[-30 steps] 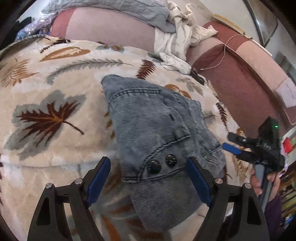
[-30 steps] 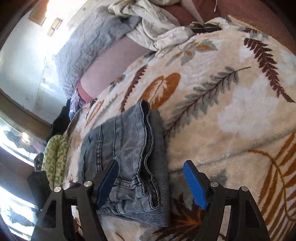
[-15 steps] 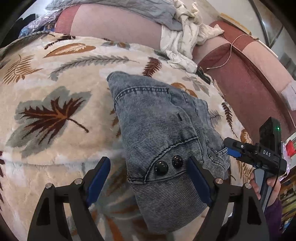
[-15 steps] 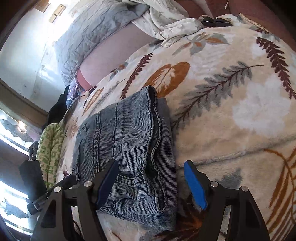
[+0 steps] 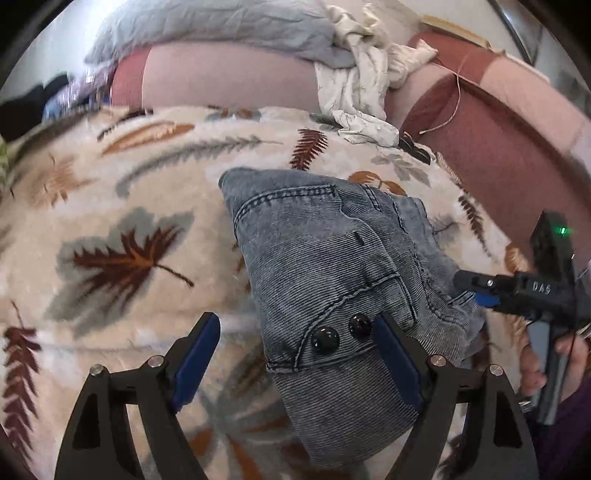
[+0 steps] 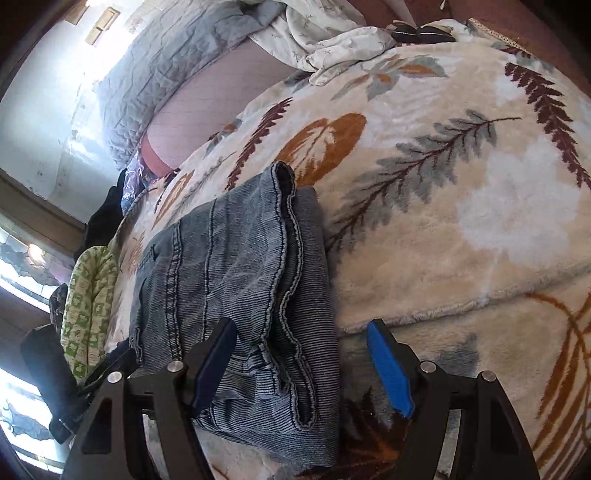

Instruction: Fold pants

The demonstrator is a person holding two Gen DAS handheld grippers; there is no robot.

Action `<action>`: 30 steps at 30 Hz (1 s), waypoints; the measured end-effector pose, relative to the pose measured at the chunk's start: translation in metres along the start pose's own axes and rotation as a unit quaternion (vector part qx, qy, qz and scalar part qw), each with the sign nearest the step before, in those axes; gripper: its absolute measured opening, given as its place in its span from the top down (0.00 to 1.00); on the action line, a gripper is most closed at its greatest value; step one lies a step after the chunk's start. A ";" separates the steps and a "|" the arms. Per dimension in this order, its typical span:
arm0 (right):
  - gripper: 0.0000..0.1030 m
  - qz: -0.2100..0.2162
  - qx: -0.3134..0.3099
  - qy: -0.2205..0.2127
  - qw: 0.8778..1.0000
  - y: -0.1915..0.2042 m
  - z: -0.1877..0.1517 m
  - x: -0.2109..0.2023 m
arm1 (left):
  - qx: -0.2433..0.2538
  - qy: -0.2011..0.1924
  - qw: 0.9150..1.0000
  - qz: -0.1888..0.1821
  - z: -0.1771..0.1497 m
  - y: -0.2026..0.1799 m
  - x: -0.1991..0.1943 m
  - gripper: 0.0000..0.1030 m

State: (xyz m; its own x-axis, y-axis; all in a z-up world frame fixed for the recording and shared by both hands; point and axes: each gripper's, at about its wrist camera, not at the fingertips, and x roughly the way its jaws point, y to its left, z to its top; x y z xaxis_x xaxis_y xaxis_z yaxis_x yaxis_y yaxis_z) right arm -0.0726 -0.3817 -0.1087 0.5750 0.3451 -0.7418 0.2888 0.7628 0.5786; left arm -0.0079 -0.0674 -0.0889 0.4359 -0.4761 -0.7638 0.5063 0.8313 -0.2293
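The washed grey-blue denim pants (image 5: pixel 332 280), folded into a compact bundle, are seen lying on the cream leaf-patterned fleece blanket (image 5: pixel 110 229), long axis running away from the wide-open, empty left gripper (image 5: pixel 295 354); the right gripper (image 6: pixel 301 363), likewise spread, is held beside its edge

Pants (image 5: pixel 332 266), centre of the left wrist view: faded blue-grey denim with fine horizontal ribbing, paler stitched seams and two glossy black buttons (image 5: pixel 341 332); blanket (image 5: pixel 110 221) beneath them: cream, printed with brown, rust-orange and grey-blue leaves and ferns. Upper part of the same view: grey quilted cover (image 5: pixel 221 29), white crumpled cloth (image 5: pixel 362 81) with faint sprigs, and a sofa (image 5: pixel 498 155) in maroon and pale pink panels. Both the left gripper (image 5: pixel 295 354) and the right gripper (image 6: pixel 301 363) are black with blue finger pads; at the left edge of the right wrist view lies a green cloth (image 6: pixel 88 295) with a pale checked print.
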 end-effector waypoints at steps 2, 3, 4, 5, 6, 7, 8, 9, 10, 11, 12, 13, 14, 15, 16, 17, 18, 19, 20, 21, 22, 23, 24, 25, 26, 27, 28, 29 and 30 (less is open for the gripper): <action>0.26 -0.003 -0.002 0.000 1.000 0.002 0.000 0.002 | 0.005 -0.003 1.000 0.007 0.000 -0.001 0.000 0.17; 0.26 -0.003 -0.003 0.000 1.000 0.003 0.001 0.002 | 0.005 -0.003 1.000 0.008 0.000 -0.001 0.000 0.17; 0.26 -0.002 -0.004 0.000 1.000 0.004 0.001 0.003 | 0.004 -0.003 1.000 0.009 0.000 -0.001 0.000 0.17; 0.26 -0.002 -0.005 0.000 1.000 0.005 0.001 0.003 | 0.003 -0.003 1.000 0.009 0.000 -0.001 0.001 0.17; 0.26 -0.003 -0.006 0.000 1.000 0.005 0.001 0.004 | 0.003 -0.004 1.000 0.010 0.001 -0.001 0.001 0.17; 0.26 -0.003 -0.007 0.001 1.000 0.006 0.001 0.004 | 0.004 -0.005 1.000 0.012 0.001 -0.002 0.001 0.17; 0.26 -0.003 -0.008 0.001 1.000 0.006 0.001 0.004 | 0.006 -0.006 1.000 0.014 0.000 -0.003 0.000 0.17; 0.26 -0.003 -0.009 0.001 1.000 0.006 0.001 0.005 | 0.009 -0.008 1.000 0.018 0.000 -0.004 0.000 0.17; 0.26 -0.003 -0.010 0.002 1.000 0.007 0.001 0.005 | 0.013 -0.011 1.000 0.022 0.000 -0.006 0.000 0.17; 0.26 -0.003 -0.011 0.002 1.000 0.007 0.001 0.005 | 0.018 -0.014 0.999 0.027 0.000 -0.008 -0.001 0.17; 0.26 -0.004 -0.011 0.002 1.000 0.007 0.001 0.006 | 0.024 -0.017 0.999 0.033 -0.001 -0.010 -0.001 0.17; 0.26 -0.004 -0.012 0.002 1.000 0.008 0.001 0.006 | 0.029 -0.020 0.999 0.037 -0.001 -0.012 -0.002 0.17; 0.26 -0.004 -0.012 0.002 1.000 0.008 0.001 0.006 | 0.034 -0.022 0.998 0.041 -0.001 -0.013 -0.002 0.17; 0.26 -0.004 -0.012 0.002 1.000 0.008 0.001 0.006 | 0.039 -0.024 0.998 0.045 -0.001 -0.015 -0.002 0.17; 0.25 -0.004 -0.012 0.002 1.000 0.008 0.001 0.007 | 0.042 -0.026 0.998 0.049 -0.001 -0.016 -0.003 0.16; 0.25 -0.004 -0.012 0.002 1.000 0.009 0.001 0.007 | 0.045 -0.028 0.997 0.051 -0.002 -0.016 -0.003 0.16; 0.24 -0.003 -0.012 0.002 1.000 0.008 0.001 0.006 | 0.047 -0.030 0.997 0.054 -0.002 -0.017 -0.003 0.16; 0.24 -0.003 -0.013 0.001 1.000 0.009 0.001 0.007 | 0.048 -0.031 0.997 0.055 -0.002 -0.018 -0.004 0.16; 0.24 -0.003 -0.013 0.001 1.000 0.009 0.001 0.006 | 0.049 -0.032 0.997 0.057 -0.001 -0.018 -0.004 0.16; 0.24 -0.001 -0.014 0.001 1.000 0.010 0.001 0.007 | 0.050 -0.035 0.996 0.058 -0.001 -0.018 -0.005 0.16; 0.24 0.002 -0.014 0.001 1.000 0.010 0.001 0.007 | 0.051 -0.036 0.996 0.059 -0.001 -0.019 -0.005 0.16; 0.24 0.004 -0.015 0.001 1.000 0.012 0.001 0.007 | 0.052 -0.038 0.996 0.061 -0.001 -0.020 -0.006 0.16; 0.24 0.005 -0.017 0.001 1.000 0.014 0.001 0.007 | 0.053 -0.039 0.996 0.063 -0.001 -0.021 -0.006 0.16; 0.24 0.004 -0.019 0.000 1.000 0.014 0.001 0.007 | 0.054 -0.040 0.996 0.064 -0.001 -0.022 -0.006 0.16; 0.24 0.004 -0.020 0.000 1.000 0.015 0.000 0.007 | 0.055 -0.042 0.995 0.065 0.000 -0.022 -0.006 0.16; 0.24 0.004 -0.020 0.000 1.000 0.015 0.000 0.008 | 0.055 -0.043 0.995 0.066 0.000 -0.023 -0.007 0.16; 0.24 0.004 -0.020 0.001 1.000 0.015 0.001 0.008 | 0.055 -0.044 0.995 0.066 0.000 -0.023 -0.008 0.16; 0.24 0.005 -0.020 0.001 1.000 0.015 0.001 0.008 | 0.054 -0.045 0.995 0.065 0.000 -0.023 -0.008 0.16; 0.24 0.005 -0.019 0.000 1.000 0.014 0.001 0.008 | 0.052 -0.048 0.996 0.062 0.001 -0.023 -0.010 0.16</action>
State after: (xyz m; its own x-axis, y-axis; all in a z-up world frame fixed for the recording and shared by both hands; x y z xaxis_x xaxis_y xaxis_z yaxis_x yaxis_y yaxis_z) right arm -0.0628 -0.3687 -0.1059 0.5773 0.3534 -0.7361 0.2536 0.7794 0.5730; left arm -0.0232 -0.0817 -0.0752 0.5667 -0.4005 -0.7201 0.5165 0.8536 -0.0683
